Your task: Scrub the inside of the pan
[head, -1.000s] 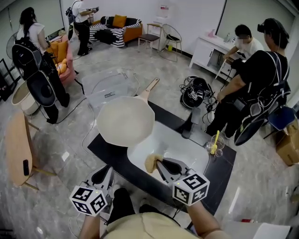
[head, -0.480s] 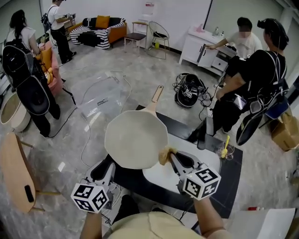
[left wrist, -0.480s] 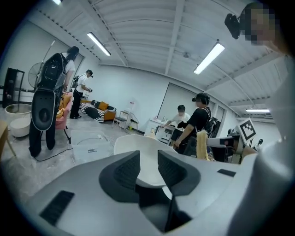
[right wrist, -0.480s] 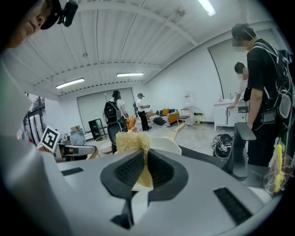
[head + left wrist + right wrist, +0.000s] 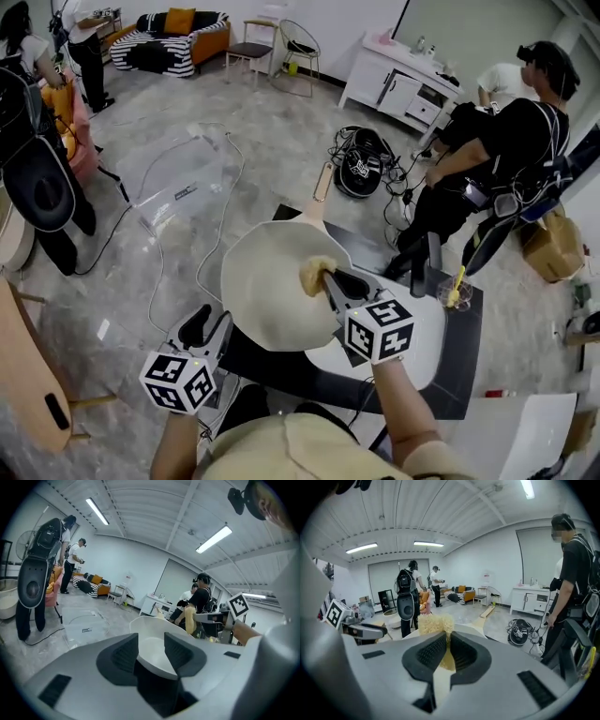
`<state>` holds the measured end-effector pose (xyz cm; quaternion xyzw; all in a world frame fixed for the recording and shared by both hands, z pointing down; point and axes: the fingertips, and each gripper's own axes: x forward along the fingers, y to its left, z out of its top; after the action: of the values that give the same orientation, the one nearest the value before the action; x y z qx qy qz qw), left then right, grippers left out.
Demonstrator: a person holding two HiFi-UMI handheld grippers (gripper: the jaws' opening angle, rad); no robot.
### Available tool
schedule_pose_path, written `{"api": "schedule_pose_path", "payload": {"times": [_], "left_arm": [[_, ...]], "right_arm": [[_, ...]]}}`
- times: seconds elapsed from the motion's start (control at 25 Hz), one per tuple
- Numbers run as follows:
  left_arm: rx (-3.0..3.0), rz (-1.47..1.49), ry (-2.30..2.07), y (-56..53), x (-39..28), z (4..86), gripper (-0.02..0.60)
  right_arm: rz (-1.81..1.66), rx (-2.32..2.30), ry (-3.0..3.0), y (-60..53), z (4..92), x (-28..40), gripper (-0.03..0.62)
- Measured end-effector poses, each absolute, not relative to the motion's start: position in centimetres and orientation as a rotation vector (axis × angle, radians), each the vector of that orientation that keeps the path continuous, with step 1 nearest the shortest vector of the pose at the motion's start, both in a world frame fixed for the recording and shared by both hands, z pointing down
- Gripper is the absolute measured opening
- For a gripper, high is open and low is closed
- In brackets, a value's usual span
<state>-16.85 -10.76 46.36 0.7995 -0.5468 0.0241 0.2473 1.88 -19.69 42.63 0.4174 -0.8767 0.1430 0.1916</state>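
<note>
A cream pan with a wooden handle lies on the black counter, partly over the white sink. My right gripper is shut on a yellow scrubbing sponge and holds it over the pan's inside, near the right rim. In the right gripper view the sponge sticks out between the jaws of the right gripper. My left gripper sits at the pan's near-left edge with its jaws opening. In the left gripper view the pan shows in the gap of the left gripper, pads off it.
A black faucet and a glass with a yellow brush stand behind the sink. People stand at the right and far left. A clear plastic cover and a black bag lie on the floor.
My right gripper has carried the sponge from over the sink up and left onto the pan. My view has swung left. The left gripper stays by the pan's near-left edge.
</note>
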Motion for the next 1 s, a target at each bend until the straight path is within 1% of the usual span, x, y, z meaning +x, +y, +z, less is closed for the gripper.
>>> {"api": "schedule_pose_path", "payload": {"times": [0.28,0.6,1.0], "left_arm": [[2.174,0.09,-1.409,-14.5,-18.3,49.0,0.163],[2.161,0.122,-1.415,-16.9,-17.9,50.3,0.163],[2.109,0.19,-1.446,-17.7,-17.8,52.0,0.163]], "right_arm": [[0.456,1.166,-2.344,-23.6,45.7,-2.0,0.037],[0.524,1.184,-2.257,-27.0,48.0,-2.3,0.037],[0.721,1.174,-2.166,-29.9,53.6,-3.4,0.037]]}}
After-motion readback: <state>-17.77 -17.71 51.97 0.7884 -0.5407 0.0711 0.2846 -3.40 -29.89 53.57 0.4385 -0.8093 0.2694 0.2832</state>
